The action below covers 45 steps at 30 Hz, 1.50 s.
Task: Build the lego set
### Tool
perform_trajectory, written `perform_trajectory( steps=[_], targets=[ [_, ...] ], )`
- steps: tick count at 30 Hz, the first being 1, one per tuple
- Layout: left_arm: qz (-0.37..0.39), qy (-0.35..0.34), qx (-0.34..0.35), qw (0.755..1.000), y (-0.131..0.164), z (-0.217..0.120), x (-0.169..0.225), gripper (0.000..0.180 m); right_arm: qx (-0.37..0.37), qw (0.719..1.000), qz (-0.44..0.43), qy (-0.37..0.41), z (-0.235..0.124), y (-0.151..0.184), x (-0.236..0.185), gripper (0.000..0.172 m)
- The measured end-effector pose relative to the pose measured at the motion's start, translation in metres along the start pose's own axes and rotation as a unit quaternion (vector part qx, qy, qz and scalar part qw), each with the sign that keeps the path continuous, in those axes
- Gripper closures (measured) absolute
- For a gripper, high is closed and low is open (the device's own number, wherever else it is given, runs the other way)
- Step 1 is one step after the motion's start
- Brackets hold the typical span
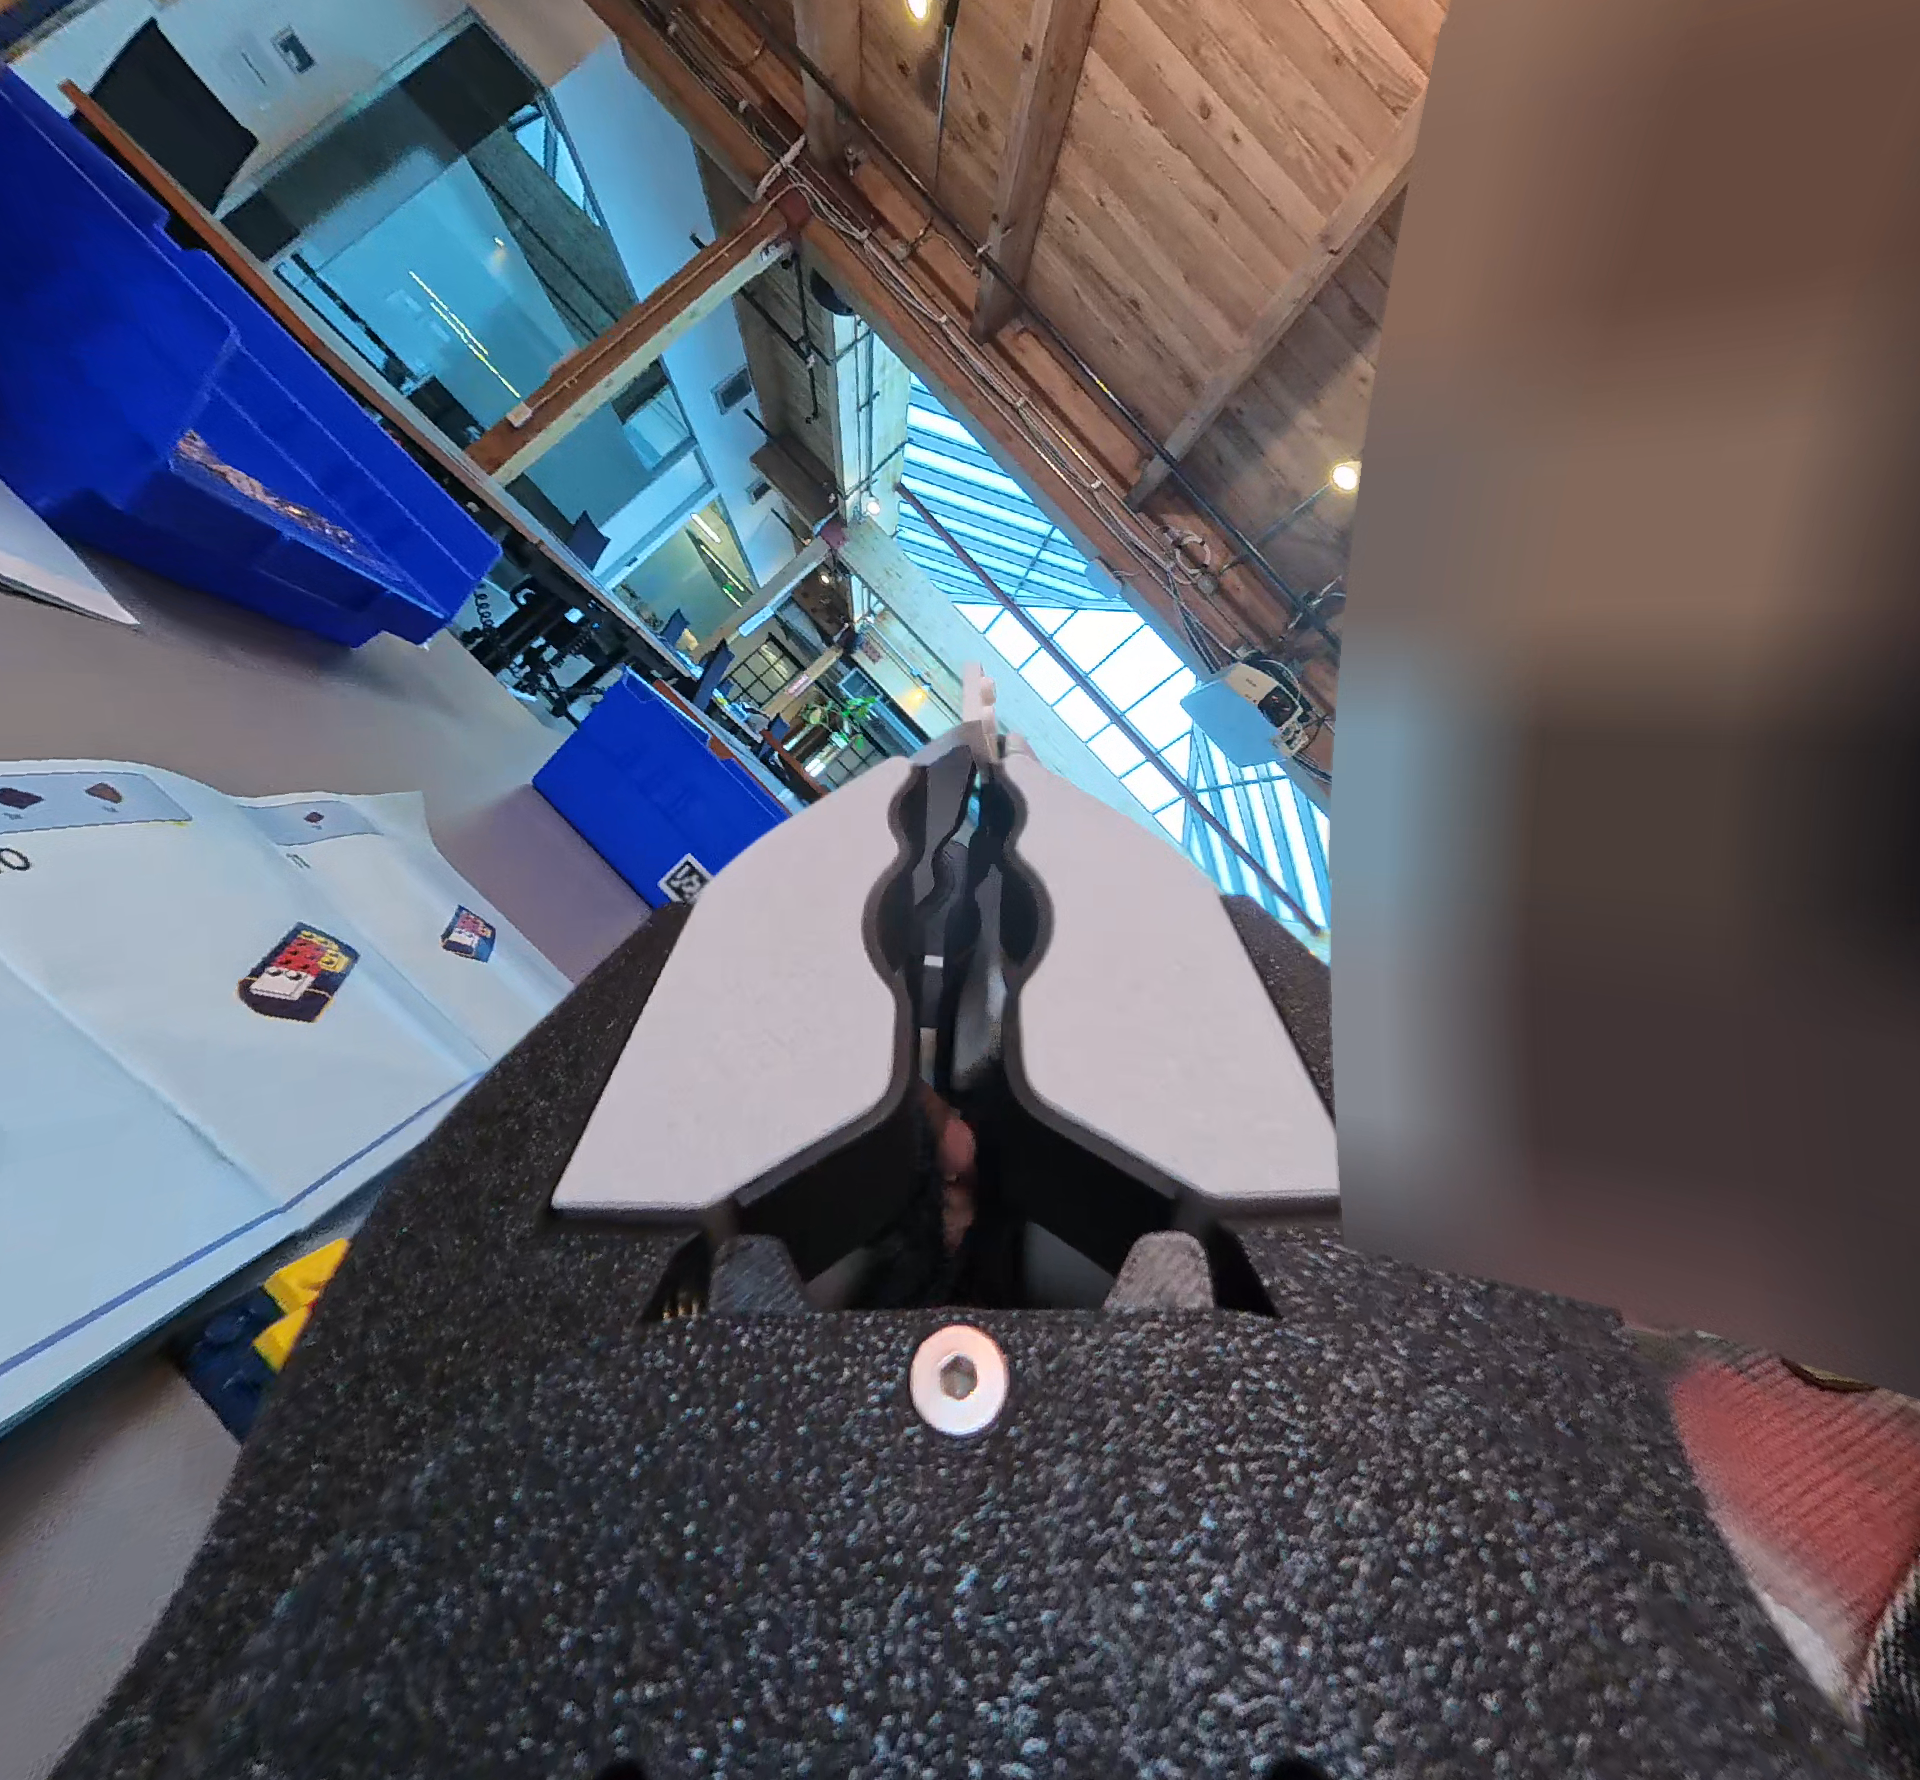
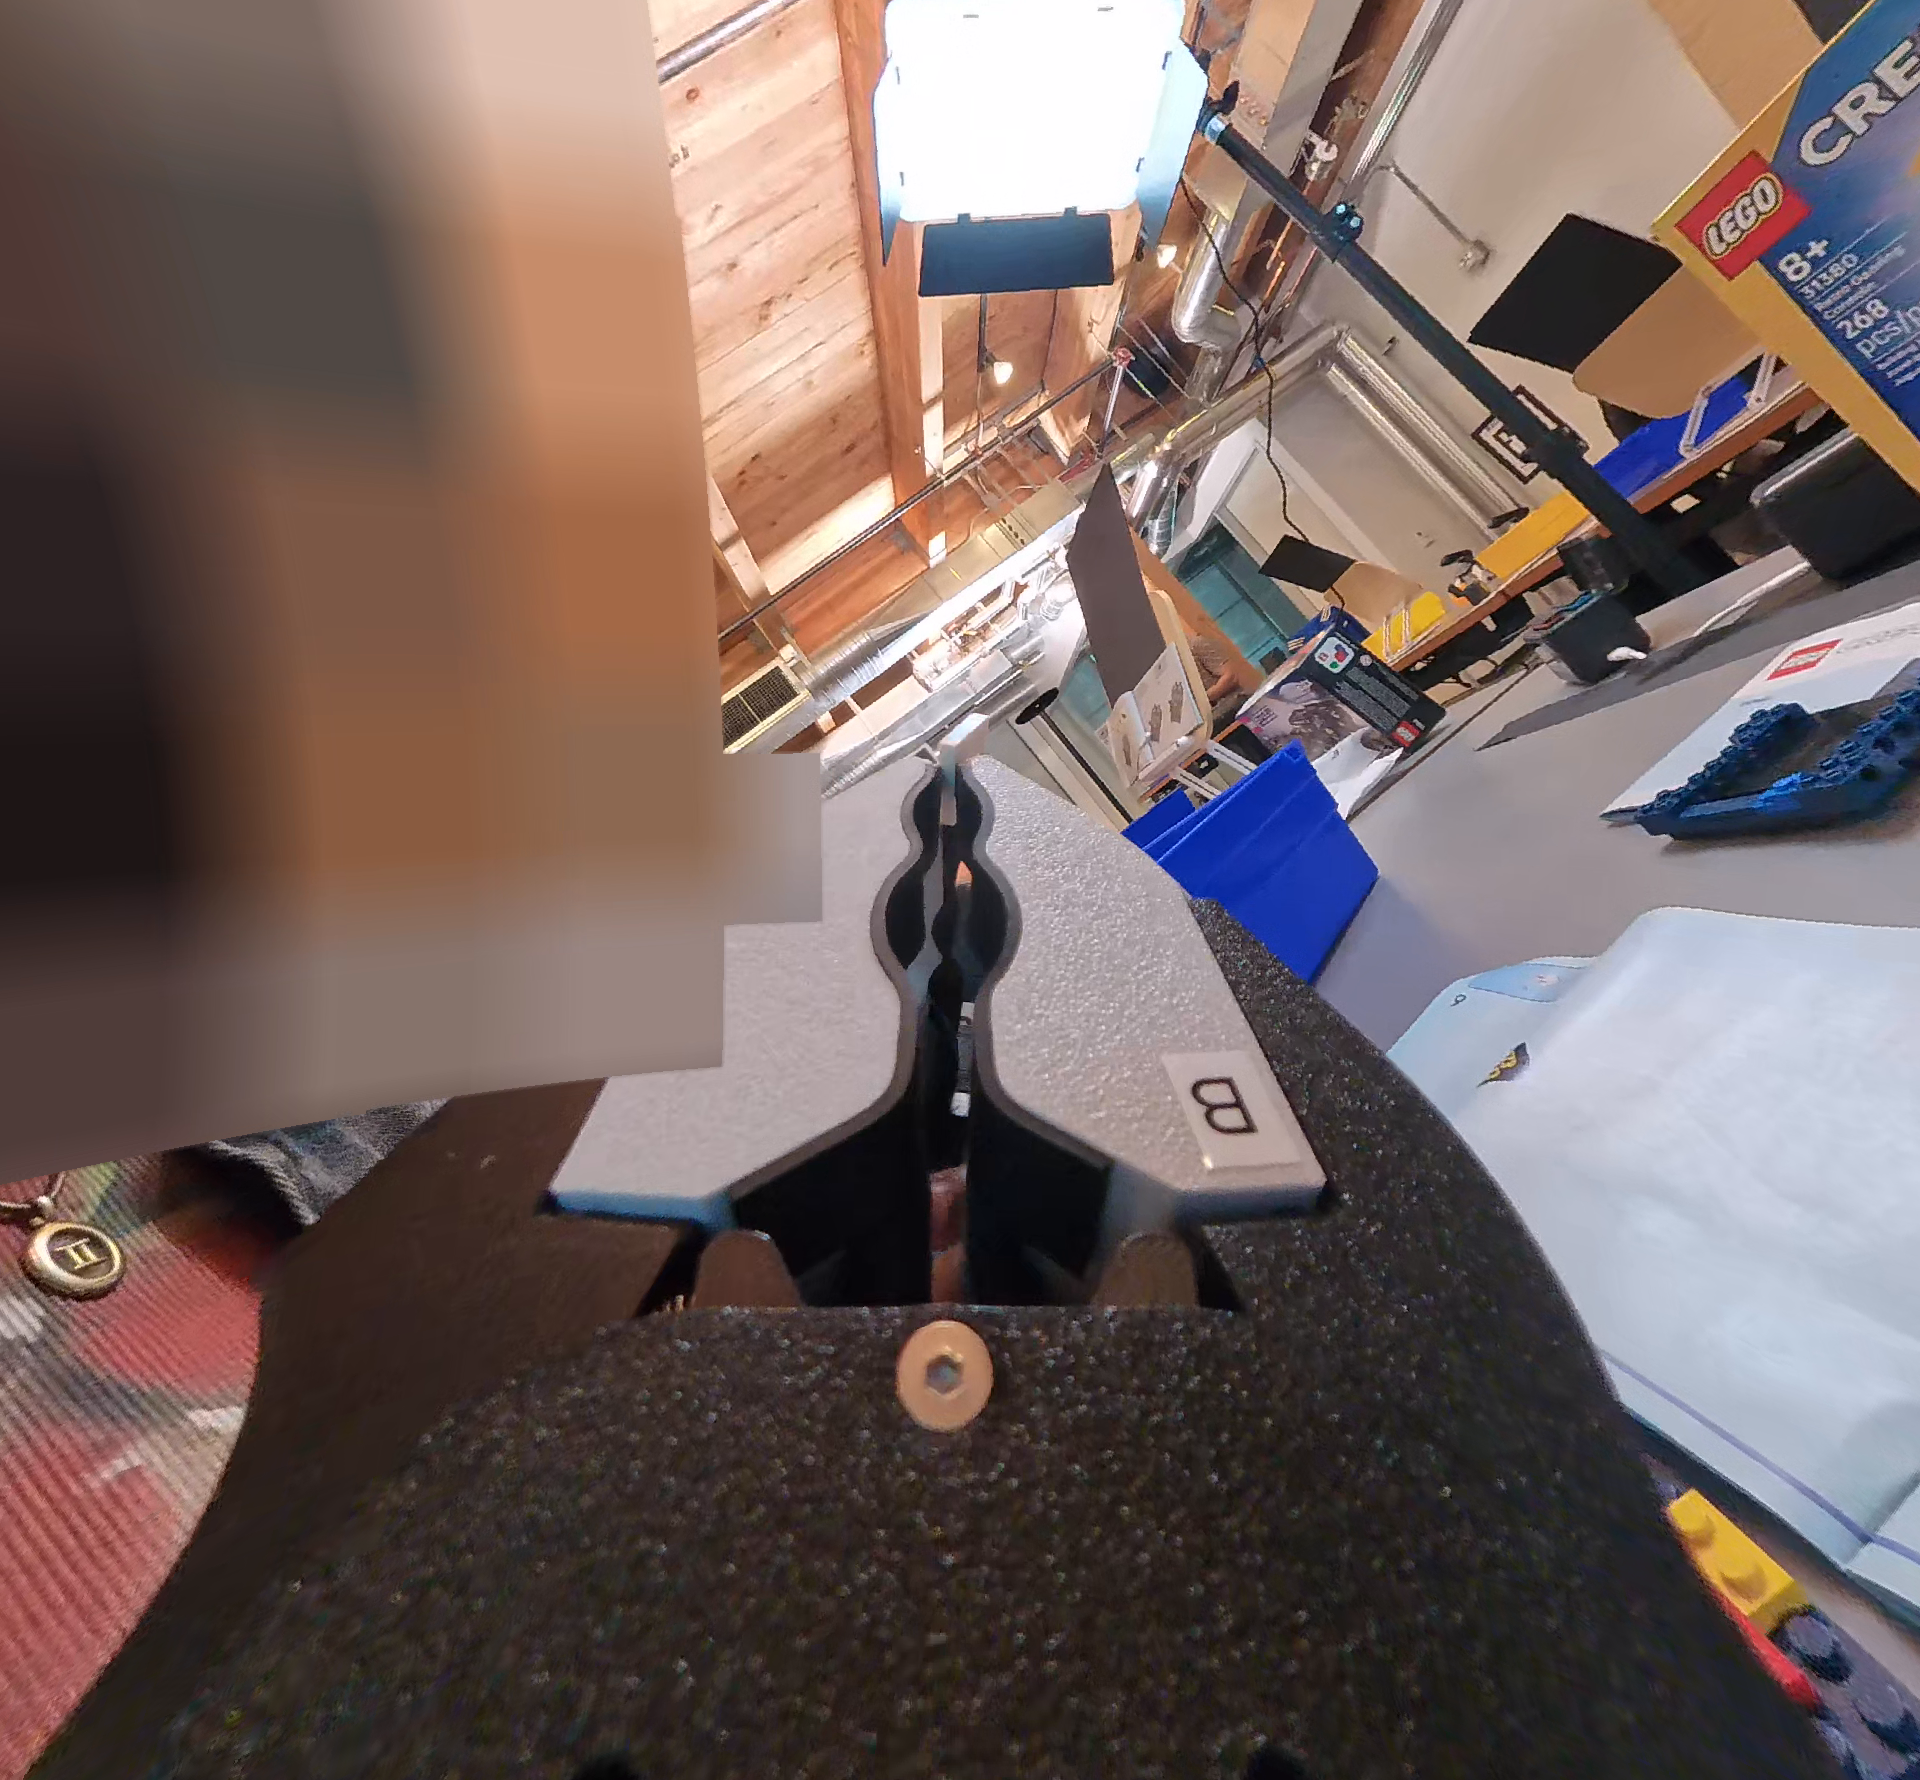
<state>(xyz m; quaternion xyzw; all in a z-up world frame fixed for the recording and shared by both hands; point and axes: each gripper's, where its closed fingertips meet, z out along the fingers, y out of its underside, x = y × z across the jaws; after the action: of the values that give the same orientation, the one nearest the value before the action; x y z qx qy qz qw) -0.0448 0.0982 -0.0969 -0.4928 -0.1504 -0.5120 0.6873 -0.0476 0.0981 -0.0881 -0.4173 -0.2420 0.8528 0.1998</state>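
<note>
Both grippers point up toward the wooden ceiling, away from the gray table [image 1: 260, 691].

In the left wrist view, the paper building guide [image 1: 208, 982] lies at the lower left of the frame. Some yellow and dark blue bricks [image 1: 272, 1315] sit just under its edge. Two blue bins [image 1: 187, 400] stand at the left side. In the middle of the frame, the left gripper [image 1: 982, 764] has its jaws nearly together. A tiny white piece [image 1: 977, 707] sticks out past the tips and looks pinched there. Only a small bit of it is caught, so I think it could slip and fall. It is so small that it could be hard to find again.

In the right wrist view, the right gripper [image 2: 951, 774] is in the middle of the frame, with its jaws almost touching. They pinch a small white flat piece [image 2: 961, 743] right at the tips. This hold is thin too, so a shake or a bump could twist the piece or knock it loose. At the right of the frame, a dark blue plate [image 2: 1787, 774] lies on the table, and a yellow brick [image 2: 1730, 1564] sits at the lower right. If the two grippers come together, the little pieces could bump and pop out.
</note>
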Motion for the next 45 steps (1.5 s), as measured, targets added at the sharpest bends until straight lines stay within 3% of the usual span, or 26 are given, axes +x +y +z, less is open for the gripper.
perform_trajectory(
  steps=[4, 6, 9, 11, 13, 15, 17, 19, 22, 26, 29, 35, 38, 41, 45],
  targets=[
    [-0.019, 0.022, 0.006, 1.000, -0.002, 0.001, 0.004, 0.164, -0.001, 1.000, 0.006, 0.000, 0.001, 0.002, 0.001, 0.169],
    [-0.022, 0.033, 0.006, 0.999, -0.001, 0.000, 0.006, 0.175, -0.006, 1.000, 0.007, -0.002, 0.001, 0.004, 0.000, 0.170],
    [0.002, 0.034, -0.015, 0.999, 0.000, -0.002, 0.008, 0.178, -0.026, 1.000, 0.000, -0.002, 0.001, 0.007, -0.002, 0.169],
    [-0.003, 0.035, -0.052, 0.998, 0.001, -0.005, 0.010, 0.178, -0.074, 0.997, -0.012, -0.003, -0.001, 0.010, -0.004, 0.169],
    [-0.033, 0.053, -0.123, 0.990, 0.005, -0.012, 0.016, 0.178, -0.162, 0.985, -0.051, -0.027, -0.004, 0.014, -0.009, 0.148],
    [-0.055, 0.052, -0.225, 0.971, 0.020, -0.024, 0.018, 0.178, -0.296, 0.944, -0.125, -0.072, -0.015, 0.024, -0.015, 0.136],
    [-0.068, 0.036, -0.294, 0.953, 0.031, -0.034, 0.017, 0.178, -0.408, 0.877, -0.230, -0.110, -0.026, 0.030, -0.015, 0.136],
    [-0.092, 0.033, -0.354, 0.930, 0.044, -0.041, 0.019, 0.178, -0.468, 0.805, -0.320, -0.179, -0.032, 0.037, -0.024, 0.140],
    [-0.132, 0.054, -0.416, 0.898, 0.060, -0.049, 0.029, 0.178, -0.538, 0.708, -0.374, -0.264, -0.041, 0.051, -0.030, 0.140],
    [-0.152, 0.064, -0.466, 0.869, 0.075, -0.051, 0.034, 0.178, -0.566, 0.669, -0.316, -0.364, -0.048, 0.063, -0.041, 0.145],
    [-0.153, 0.067, -0.479, 0.862, 0.078, -0.050, 0.035, 0.178, -0.595, 0.640, -0.283, -0.395, -0.058, 0.069, -0.041, 0.151],
    [-0.153, 0.069, -0.487, 0.857, 0.079, -0.052, 0.034, 0.178, -0.587, 0.637, -0.302, -0.398, -0.066, 0.071, -0.040, 0.151],
    [-0.161, 0.076, -0.483, 0.857, 0.079, -0.050, 0.035, 0.178, -0.579, 0.636, -0.322, -0.396, -0.067, 0.071, -0.039, 0.161],
    [-0.162, 0.072, -0.469, 0.865, 0.078, -0.049, 0.032, 0.178, -0.567, 0.655, -0.328, -0.377, -0.066, 0.070, -0.035, 0.164],
    [-0.158, 0.053, -0.433, 0.886, 0.072, -0.047, 0.021, 0.178, -0.547, 0.708, -0.313, -0.319, -0.063, 0.069, -0.023, 0.166]
  ],
)
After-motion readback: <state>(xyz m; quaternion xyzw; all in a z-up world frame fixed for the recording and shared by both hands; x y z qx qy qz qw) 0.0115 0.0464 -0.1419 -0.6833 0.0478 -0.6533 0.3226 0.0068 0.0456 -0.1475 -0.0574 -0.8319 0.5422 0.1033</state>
